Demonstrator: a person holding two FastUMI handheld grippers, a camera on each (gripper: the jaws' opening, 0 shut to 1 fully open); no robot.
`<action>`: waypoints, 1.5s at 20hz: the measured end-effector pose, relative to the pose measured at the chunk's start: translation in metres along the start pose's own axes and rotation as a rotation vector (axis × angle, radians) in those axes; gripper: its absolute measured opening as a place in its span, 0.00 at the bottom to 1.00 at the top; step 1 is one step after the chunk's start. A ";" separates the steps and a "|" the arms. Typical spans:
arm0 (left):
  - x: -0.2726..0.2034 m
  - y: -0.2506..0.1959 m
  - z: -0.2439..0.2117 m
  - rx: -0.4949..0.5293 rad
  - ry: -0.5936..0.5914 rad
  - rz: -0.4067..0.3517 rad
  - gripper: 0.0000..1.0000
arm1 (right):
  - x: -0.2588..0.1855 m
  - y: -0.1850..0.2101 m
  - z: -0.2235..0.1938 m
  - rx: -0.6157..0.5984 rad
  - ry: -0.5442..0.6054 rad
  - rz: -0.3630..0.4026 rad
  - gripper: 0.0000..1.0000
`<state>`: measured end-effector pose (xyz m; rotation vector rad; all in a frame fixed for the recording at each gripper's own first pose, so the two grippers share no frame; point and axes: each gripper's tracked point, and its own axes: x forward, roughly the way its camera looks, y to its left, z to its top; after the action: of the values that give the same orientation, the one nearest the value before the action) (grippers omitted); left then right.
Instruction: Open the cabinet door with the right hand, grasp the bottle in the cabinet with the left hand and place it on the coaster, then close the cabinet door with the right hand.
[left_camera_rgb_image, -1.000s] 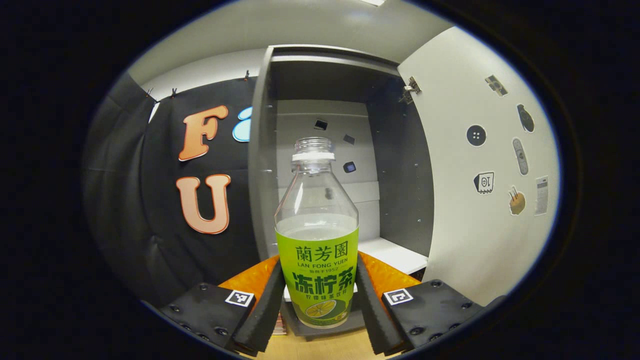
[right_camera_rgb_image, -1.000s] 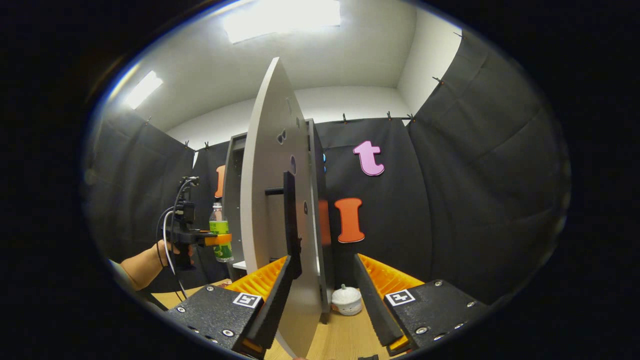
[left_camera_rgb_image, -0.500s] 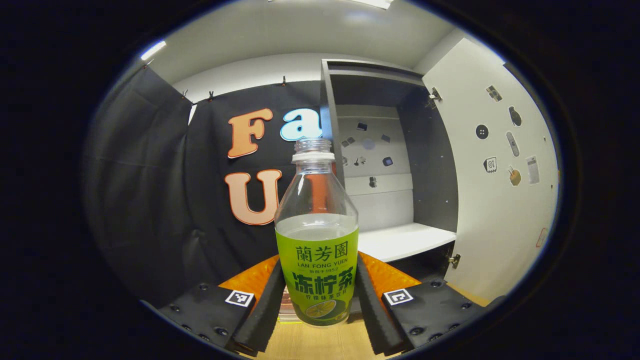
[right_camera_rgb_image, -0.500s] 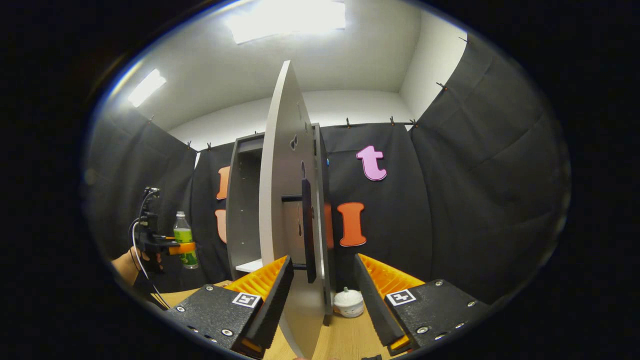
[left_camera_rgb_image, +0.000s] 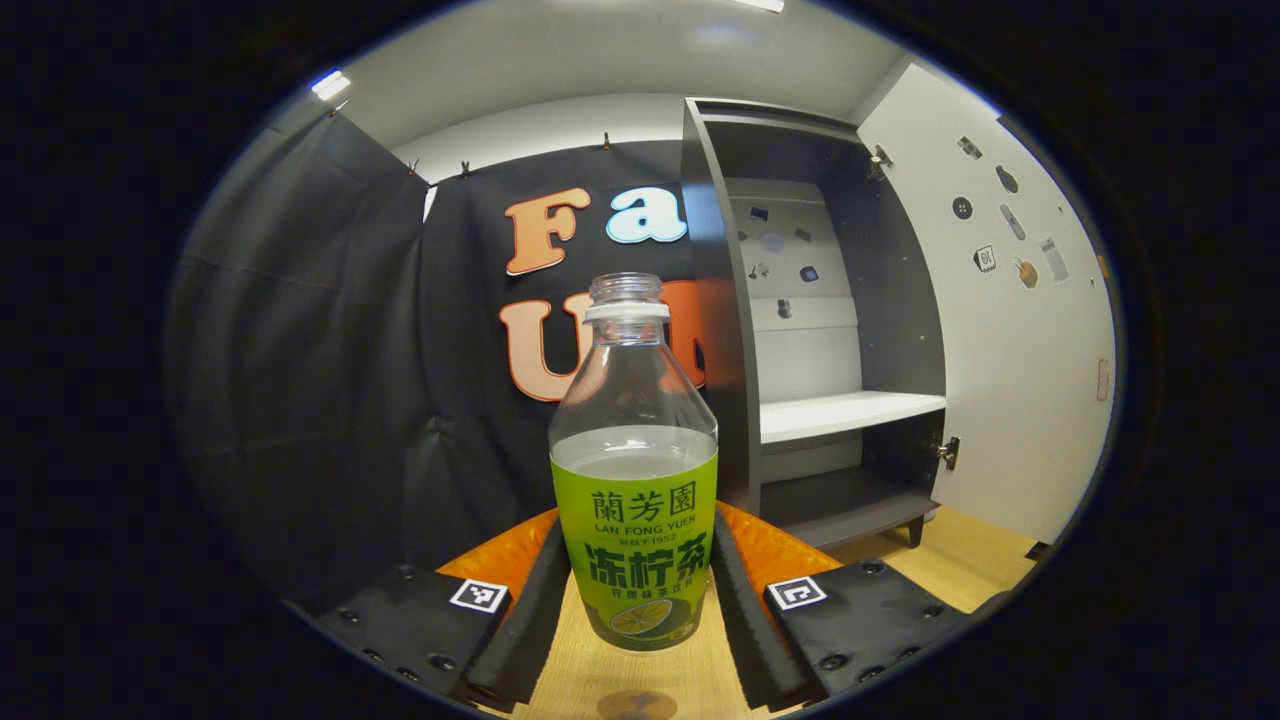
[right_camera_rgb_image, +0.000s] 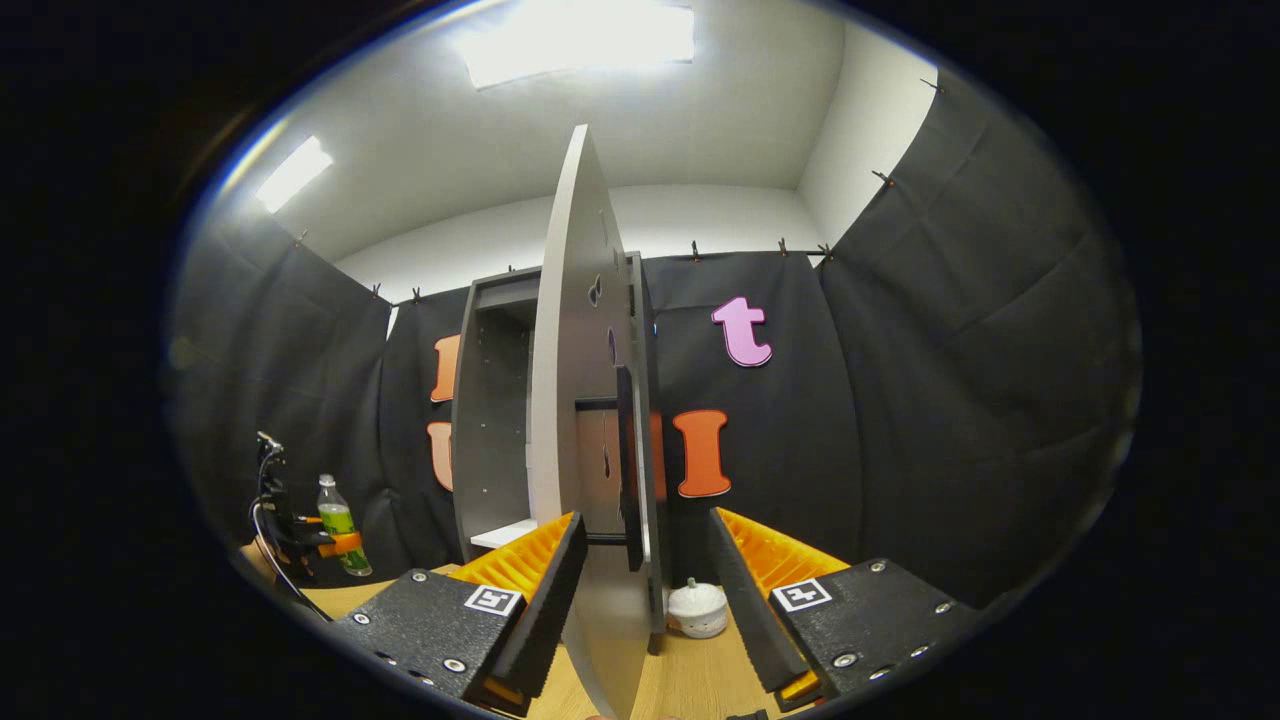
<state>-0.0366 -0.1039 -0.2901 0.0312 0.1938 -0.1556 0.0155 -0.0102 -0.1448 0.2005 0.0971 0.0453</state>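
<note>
Left gripper view: bottle between my left gripper's fingers, above the table; coaster on the table below it. Cabinet behind, to the right, door right of it. Right gripper view: door edge between my right gripper's fingers, jar on the table behind.

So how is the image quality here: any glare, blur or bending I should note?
Right gripper view: the ceiling light is blown out to white and the cabinet door edge bows from fisheye. Left gripper view: evenly lit, the bottle sharp, the cabinet frame curved by the lens.
</note>
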 end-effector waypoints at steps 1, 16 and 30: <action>-0.001 0.003 -0.012 -0.009 0.006 0.005 0.80 | 0.001 0.000 -0.001 0.001 0.005 0.001 0.76; -0.018 0.014 -0.141 -0.089 0.106 -0.018 0.82 | 0.005 -0.003 -0.012 0.003 0.012 -0.006 0.81; -0.021 0.010 -0.214 -0.067 0.153 -0.015 0.79 | 0.006 -0.008 -0.014 0.005 0.017 -0.017 0.81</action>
<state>-0.0957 -0.0808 -0.4960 -0.0251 0.3521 -0.1615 0.0206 -0.0147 -0.1611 0.2041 0.1162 0.0300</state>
